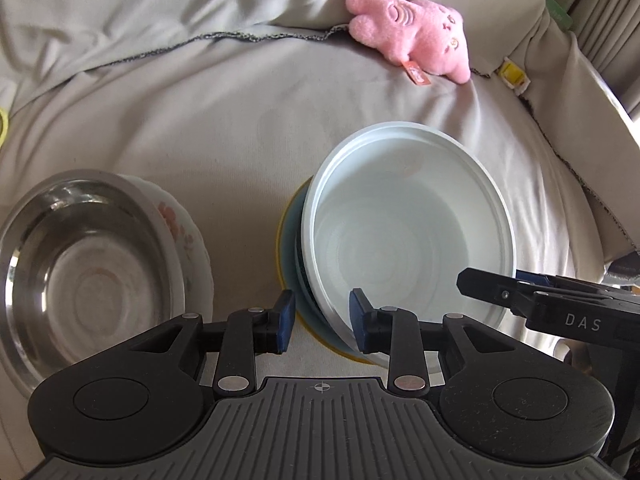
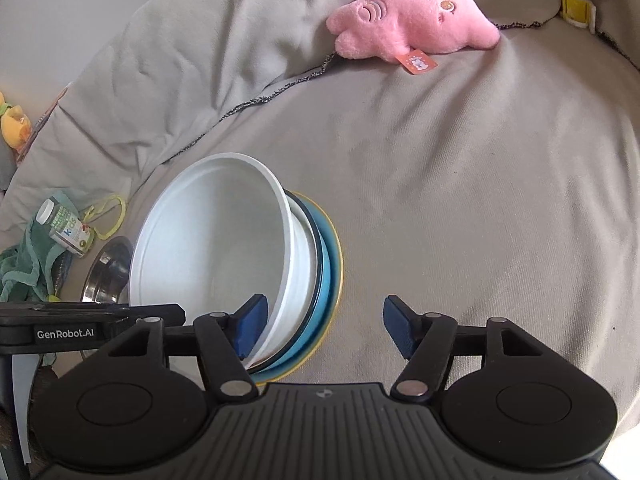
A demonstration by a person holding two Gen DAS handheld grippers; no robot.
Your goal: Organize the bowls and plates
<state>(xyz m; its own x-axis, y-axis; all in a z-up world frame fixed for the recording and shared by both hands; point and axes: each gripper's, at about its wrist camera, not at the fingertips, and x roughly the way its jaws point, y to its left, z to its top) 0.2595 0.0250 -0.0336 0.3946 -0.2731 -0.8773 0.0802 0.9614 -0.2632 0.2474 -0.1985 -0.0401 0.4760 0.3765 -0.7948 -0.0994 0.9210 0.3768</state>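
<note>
A white bowl (image 1: pixel 404 232) sits tilted on a stack of plates, the lowest one blue with a yellow rim (image 1: pixel 286 248), on a grey cloth. My left gripper (image 1: pixel 322 322) is open, its fingers straddling the bowl's near-left rim without closing on it. A steel bowl nested in a floral bowl (image 1: pixel 80 264) stands to the left. In the right wrist view the white bowl (image 2: pixel 212 240) leans over the blue plate (image 2: pixel 326 280). My right gripper (image 2: pixel 324 328) is open wide, its left finger inside the bowl's near rim, its right finger over bare cloth.
A pink plush toy (image 1: pixel 412 32) lies at the back, also in the right wrist view (image 2: pixel 412 20). A small bottle (image 2: pixel 64 228) and a green cloth (image 2: pixel 24 264) lie at far left. The grey cloth (image 2: pixel 460 200) spreads to the right.
</note>
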